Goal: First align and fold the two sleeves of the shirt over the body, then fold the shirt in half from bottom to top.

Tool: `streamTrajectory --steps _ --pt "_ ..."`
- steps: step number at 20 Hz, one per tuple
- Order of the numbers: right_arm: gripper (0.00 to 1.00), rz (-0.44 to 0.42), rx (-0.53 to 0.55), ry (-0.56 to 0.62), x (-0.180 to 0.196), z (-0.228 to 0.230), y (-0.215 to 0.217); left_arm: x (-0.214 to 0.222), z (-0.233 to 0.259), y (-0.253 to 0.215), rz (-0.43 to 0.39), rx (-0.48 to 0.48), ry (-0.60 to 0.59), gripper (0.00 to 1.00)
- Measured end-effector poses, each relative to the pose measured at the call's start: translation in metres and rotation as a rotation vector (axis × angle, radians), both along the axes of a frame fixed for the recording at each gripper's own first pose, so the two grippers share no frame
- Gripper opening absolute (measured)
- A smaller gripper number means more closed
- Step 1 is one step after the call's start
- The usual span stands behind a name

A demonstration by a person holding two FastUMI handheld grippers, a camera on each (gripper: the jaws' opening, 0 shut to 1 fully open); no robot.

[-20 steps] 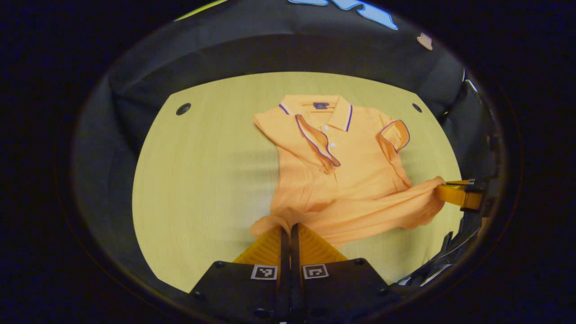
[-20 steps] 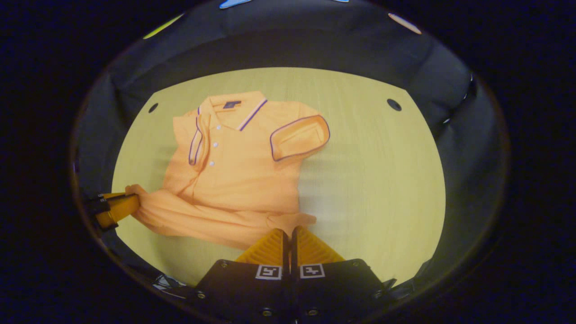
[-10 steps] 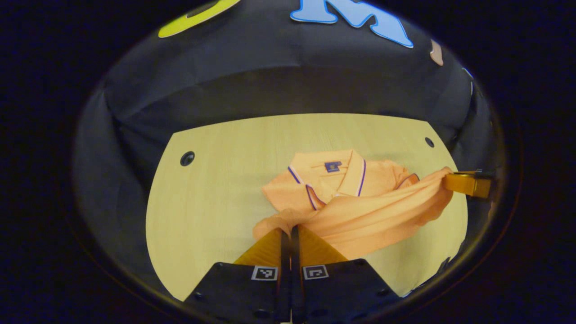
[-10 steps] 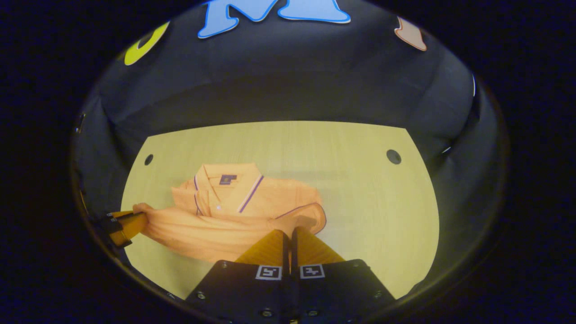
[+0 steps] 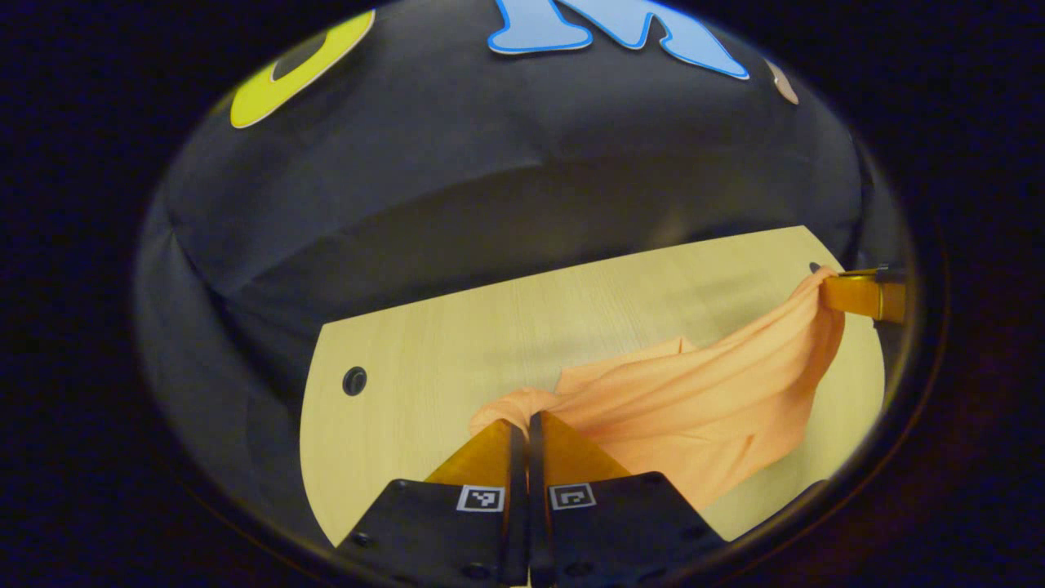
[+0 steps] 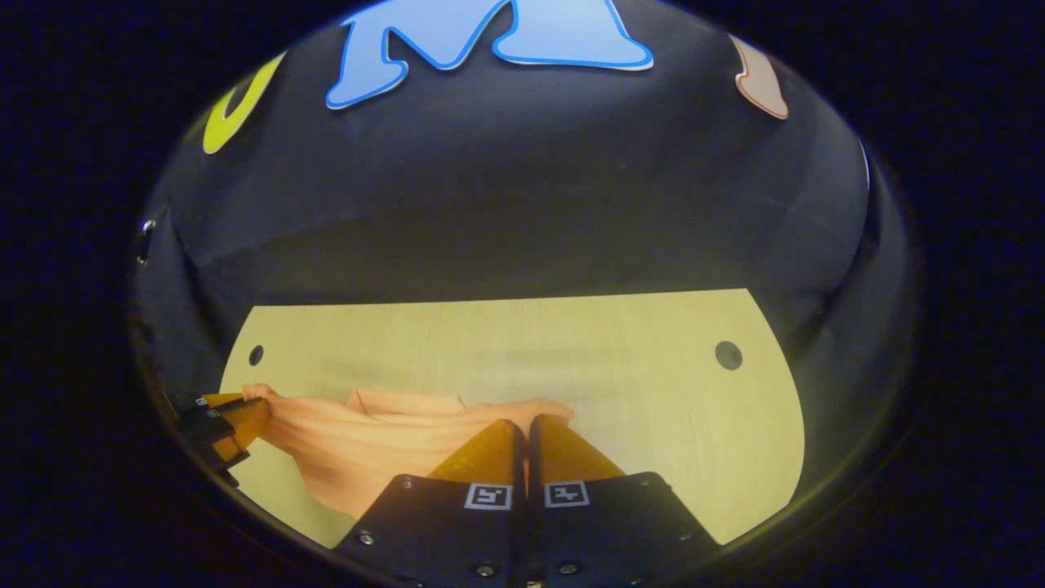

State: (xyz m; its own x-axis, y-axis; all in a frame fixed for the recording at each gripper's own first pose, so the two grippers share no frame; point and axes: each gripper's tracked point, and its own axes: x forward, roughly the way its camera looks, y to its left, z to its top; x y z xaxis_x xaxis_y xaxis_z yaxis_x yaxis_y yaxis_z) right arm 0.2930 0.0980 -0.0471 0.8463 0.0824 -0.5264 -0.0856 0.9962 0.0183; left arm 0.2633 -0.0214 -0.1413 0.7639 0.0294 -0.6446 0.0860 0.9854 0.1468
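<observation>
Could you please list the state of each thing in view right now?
Orange polo shirt: hem lifted off the table, hanging slack between both tongs, covering the collar.
Left tongs: shut on the shirt's hem corner.
Right tongs: shut on the other hem corner.
Light wooden table: bearing the shirt's lower layer.

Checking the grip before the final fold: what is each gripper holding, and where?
Both hold the shirt by its bottom hem: the left gripper is shut on one hem corner, the right gripper on the other.
</observation>
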Motion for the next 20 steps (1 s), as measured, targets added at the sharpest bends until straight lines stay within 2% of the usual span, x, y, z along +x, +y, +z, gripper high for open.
streamTrajectory --steps 6,10,11,12,13,14,15,16,17,20 --pt "0.00 0.002 -0.028 -0.089 0.034 -0.004 0.008 0.021 -0.004 0.000 0.034 -0.012 -0.097 0.06" --pt "0.02 -0.003 -0.008 -0.098 0.041 -0.008 0.011 0.025 -0.008 -0.009 0.030 -0.045 -0.106 0.10" --pt "0.05 0.000 -0.003 -0.101 0.042 -0.007 0.011 0.026 -0.008 -0.012 0.031 -0.055 -0.102 0.18" --pt "0.06 0.010 0.004 -0.096 0.040 -0.005 0.013 0.023 -0.009 -0.012 0.033 -0.058 -0.098 0.36" --pt "0.19 0.017 0.003 -0.085 0.040 -0.011 0.013 0.022 -0.007 -0.011 0.038 -0.058 -0.098 0.43" --pt "0.46 0.020 -0.008 -0.073 0.037 -0.012 0.011 0.024 -0.006 -0.012 0.036 -0.069 -0.100 0.50" --pt "0.73 0.026 -0.015 -0.072 0.037 -0.015 0.010 0.024 -0.005 -0.012 0.035 -0.077 -0.099 0.72" --pt "0.82 0.024 -0.021 -0.079 0.034 -0.012 0.009 0.020 -0.005 -0.009 0.039 -0.083 -0.100 0.78" --pt "0.82 0.023 -0.020 -0.090 0.033 -0.009 0.009 0.019 -0.004 -0.009 0.039 -0.098 -0.102 0.82" --pt "0.82 0.022 0.003 -0.116 0.022 0.006 0.008 0.006 0.004 -0.005 0.048 -0.131 -0.108 0.81"
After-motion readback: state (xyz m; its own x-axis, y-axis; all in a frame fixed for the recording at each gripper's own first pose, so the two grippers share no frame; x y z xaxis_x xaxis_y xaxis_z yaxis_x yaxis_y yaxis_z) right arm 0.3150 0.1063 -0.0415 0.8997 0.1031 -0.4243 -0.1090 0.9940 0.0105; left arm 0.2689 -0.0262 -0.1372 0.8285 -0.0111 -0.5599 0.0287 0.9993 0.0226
